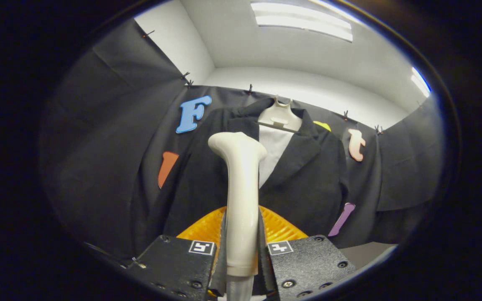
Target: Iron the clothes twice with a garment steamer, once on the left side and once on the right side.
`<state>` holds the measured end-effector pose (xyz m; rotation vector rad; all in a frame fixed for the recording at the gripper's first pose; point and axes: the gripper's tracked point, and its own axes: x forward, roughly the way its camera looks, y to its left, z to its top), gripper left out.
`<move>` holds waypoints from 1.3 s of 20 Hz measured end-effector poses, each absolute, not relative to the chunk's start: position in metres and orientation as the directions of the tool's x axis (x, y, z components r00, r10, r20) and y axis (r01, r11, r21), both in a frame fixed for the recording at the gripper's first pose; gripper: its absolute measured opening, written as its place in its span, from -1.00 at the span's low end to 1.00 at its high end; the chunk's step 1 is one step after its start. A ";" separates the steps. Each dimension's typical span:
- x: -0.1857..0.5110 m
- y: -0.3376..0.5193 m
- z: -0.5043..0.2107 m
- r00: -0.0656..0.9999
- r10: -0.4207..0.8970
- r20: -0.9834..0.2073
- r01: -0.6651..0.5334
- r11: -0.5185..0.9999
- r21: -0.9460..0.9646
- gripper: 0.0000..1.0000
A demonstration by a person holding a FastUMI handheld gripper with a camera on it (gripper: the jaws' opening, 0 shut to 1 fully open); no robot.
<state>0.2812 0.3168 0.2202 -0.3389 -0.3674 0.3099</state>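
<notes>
Right, up in the middle of the frame hangs a black jacket [308, 175] on a pale hanger [280, 119], pressed flat against the dark booth cloth [111, 138] behind it. Lapels are open, and a strip of white lining or shirt [273, 150] shows between them, just below the hanger. Above the cloth, a white wall and ceiling, with a bright light panel [303, 21] at the top of the frame.

Standing squarely in the way is the garment steamer [241, 196]: its cream handle rises straight up the centre of the picture and its rounded head bends toward the left, covering part of the jacket's left lapel and chest. Whether the head touches the fabric, I cannot tell from here.

Down at the bottom centre, an orange ribbed piece [278, 228] fans out behind the steamer's handle, just beyond the fingers.

And the tongs [241, 259]: closed in narrow, one finger on each side of the handle, both pressing against it near its lower end. Firm grip, the steamer upright between them.
</notes>
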 end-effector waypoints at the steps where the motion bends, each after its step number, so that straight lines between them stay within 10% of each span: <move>1: 0.280 0.316 0.216 0.892 0.353 0.283 -0.235 0.896 -0.377 -0.34; 26: 0.235 0.271 0.087 0.949 0.281 -0.143 -0.315 0.844 -0.435 -0.34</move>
